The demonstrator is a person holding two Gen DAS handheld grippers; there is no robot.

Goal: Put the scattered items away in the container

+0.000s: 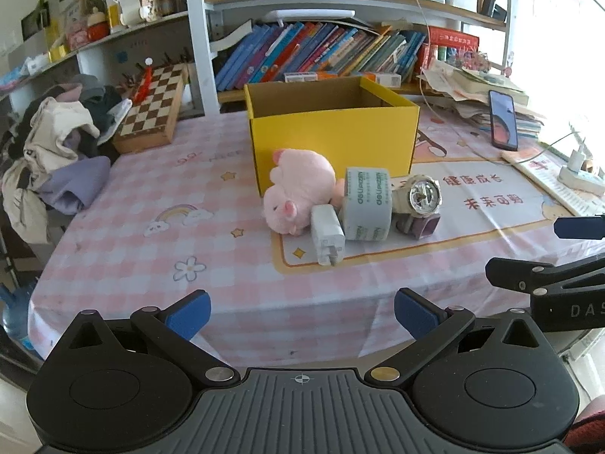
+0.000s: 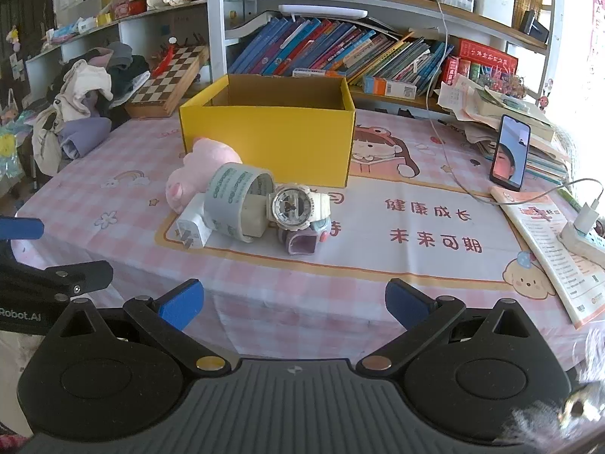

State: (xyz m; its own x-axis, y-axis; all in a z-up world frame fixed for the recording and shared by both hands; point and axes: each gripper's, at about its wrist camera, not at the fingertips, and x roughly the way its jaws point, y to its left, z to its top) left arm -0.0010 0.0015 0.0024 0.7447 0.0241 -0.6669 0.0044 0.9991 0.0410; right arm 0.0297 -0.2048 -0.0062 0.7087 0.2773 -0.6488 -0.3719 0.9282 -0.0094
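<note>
Right now pink plush [image 1: 298, 189], white charger [image 1: 328, 239], tape roll [image 1: 366, 204] and watch [image 1: 418, 198] are sitting clustered just before the yellow box [image 1: 332, 136] on the checked tablecloth [image 1: 151, 196], while I'm holding left gripper [image 1: 302, 314] and right gripper [image 2: 295, 304] spread apart, gripping nothing.

The left claw [image 1: 301, 316] is held spread wide and empty above the near edge of the bench [image 1: 151, 227]. A yellow box [image 1: 332, 132] is seen open-topped farther back. Just in front of it, a pink plush toy [image 1: 298, 189], a white charger [image 1: 327, 240], a tape roll [image 1: 366, 204] and a watch [image 1: 421, 195] are clustered together.
</note>
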